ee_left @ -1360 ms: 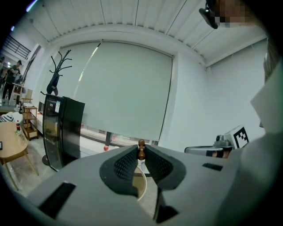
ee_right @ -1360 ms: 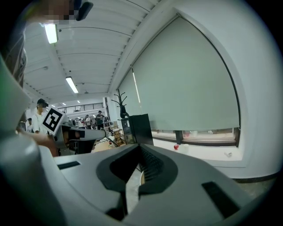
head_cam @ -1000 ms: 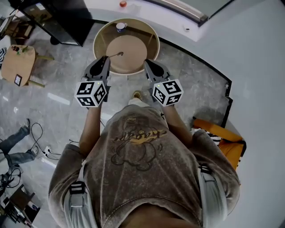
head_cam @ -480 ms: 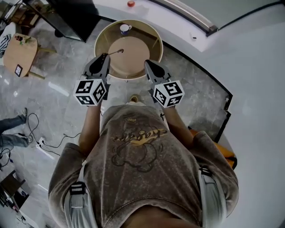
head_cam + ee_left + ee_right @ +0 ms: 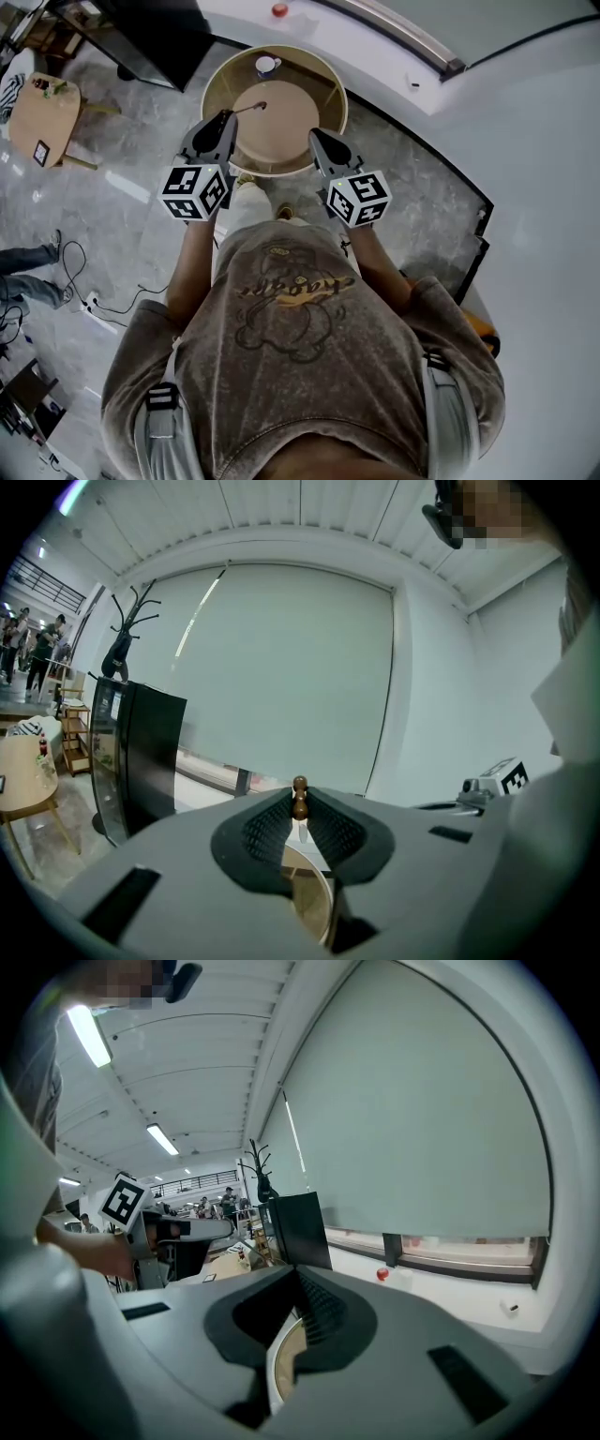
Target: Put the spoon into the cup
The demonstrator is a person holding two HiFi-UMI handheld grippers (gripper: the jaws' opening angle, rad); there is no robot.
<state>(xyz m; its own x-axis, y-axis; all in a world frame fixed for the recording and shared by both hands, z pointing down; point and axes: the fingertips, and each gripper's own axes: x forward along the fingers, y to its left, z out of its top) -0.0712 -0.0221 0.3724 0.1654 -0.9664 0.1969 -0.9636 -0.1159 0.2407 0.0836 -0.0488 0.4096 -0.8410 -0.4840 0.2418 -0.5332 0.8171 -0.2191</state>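
A round beige table [image 5: 281,136] stands just ahead of me, with a small white cup [image 5: 267,64] near its far rim. My left gripper [image 5: 225,117] is shut on the spoon [image 5: 251,108], whose free end reaches over the tabletop, well short of the cup. In the left gripper view the spoon's brown beaded handle [image 5: 300,799] is pinched between the pads, and the table rim [image 5: 314,902] shows below. My right gripper [image 5: 314,137] hovers at the table's near right edge. Its jaws meet at the tips [image 5: 298,1281] with nothing between them.
A small wooden side table [image 5: 42,117] and a black cabinet [image 5: 155,37] stand to the left. A red object [image 5: 279,10] sits on the white ledge behind the round table. Cables [image 5: 94,300] and another person's legs [image 5: 19,272] are on the floor at the left.
I have stepped toward the round table, which now looks larger and nearer. Both grippers went forward with me, and the spoon's end reaches further over the tabletop.
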